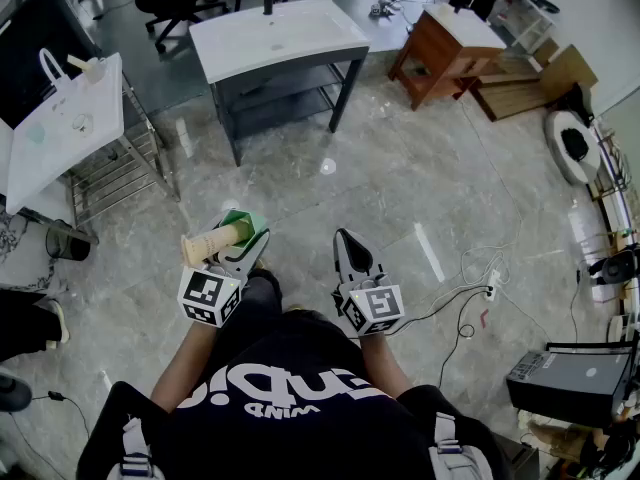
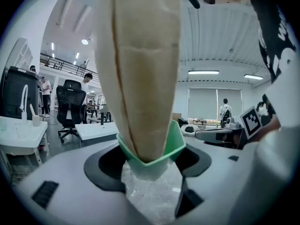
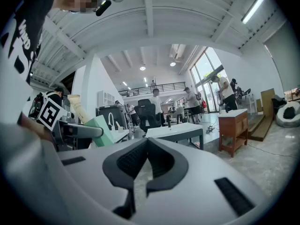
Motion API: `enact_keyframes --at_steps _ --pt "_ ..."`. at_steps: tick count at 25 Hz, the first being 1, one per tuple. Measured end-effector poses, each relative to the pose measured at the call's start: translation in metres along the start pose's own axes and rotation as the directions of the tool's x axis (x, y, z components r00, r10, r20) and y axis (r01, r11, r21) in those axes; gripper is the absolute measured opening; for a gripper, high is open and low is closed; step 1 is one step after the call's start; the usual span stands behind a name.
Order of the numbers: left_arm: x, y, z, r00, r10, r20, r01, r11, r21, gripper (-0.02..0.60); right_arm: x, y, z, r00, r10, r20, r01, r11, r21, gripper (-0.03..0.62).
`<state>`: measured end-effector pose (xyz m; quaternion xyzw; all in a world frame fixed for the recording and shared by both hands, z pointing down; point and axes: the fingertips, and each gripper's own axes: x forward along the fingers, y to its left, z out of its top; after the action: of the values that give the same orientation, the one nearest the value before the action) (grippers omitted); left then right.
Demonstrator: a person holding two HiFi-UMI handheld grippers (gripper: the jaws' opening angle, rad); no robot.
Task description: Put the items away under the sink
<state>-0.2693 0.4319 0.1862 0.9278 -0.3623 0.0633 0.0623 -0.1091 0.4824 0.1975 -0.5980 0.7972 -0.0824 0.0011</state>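
My left gripper point(image 1: 243, 240) is shut on the green base of a tall beige bottle point(image 1: 213, 243), which lies sideways with its neck pointing left. In the left gripper view the bottle point(image 2: 143, 74) fills the middle, with its green base point(image 2: 152, 156) pinched between the jaws of the left gripper point(image 2: 151, 168). To the right, my right gripper point(image 1: 347, 240) is shut with nothing in it; in the right gripper view the right gripper point(image 3: 146, 144) has its pads together. The white sink point(image 1: 278, 30) on a grey stand with a lower shelf point(image 1: 285, 93) stands ahead on the floor.
A white table with a paper bag point(image 1: 62, 123) and a wire rack point(image 1: 115, 173) stand at the left. A wooden side table point(image 1: 445, 43) is beyond the sink to the right. Cables point(image 1: 462, 303) and a black box point(image 1: 565, 383) lie on the floor at right.
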Motion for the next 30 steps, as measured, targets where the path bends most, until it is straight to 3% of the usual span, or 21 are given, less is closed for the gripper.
enact_keyframes --at_steps 10,16,30 --pt "0.021 0.017 0.000 1.000 0.009 -0.008 -0.009 1.000 0.002 0.321 0.024 -0.004 0.008 0.998 0.052 0.027 -0.052 0.999 0.008 0.018" --pt "0.044 0.044 0.004 1.000 -0.001 -0.026 0.001 1.000 -0.001 0.322 0.051 -0.019 0.009 1.000 0.012 0.005 -0.012 1.000 0.025 0.018" --pt "0.138 0.130 0.031 0.989 -0.141 -0.045 0.142 0.990 0.026 0.322 0.149 -0.055 0.032 0.991 -0.133 -0.006 0.133 0.991 0.007 0.018"
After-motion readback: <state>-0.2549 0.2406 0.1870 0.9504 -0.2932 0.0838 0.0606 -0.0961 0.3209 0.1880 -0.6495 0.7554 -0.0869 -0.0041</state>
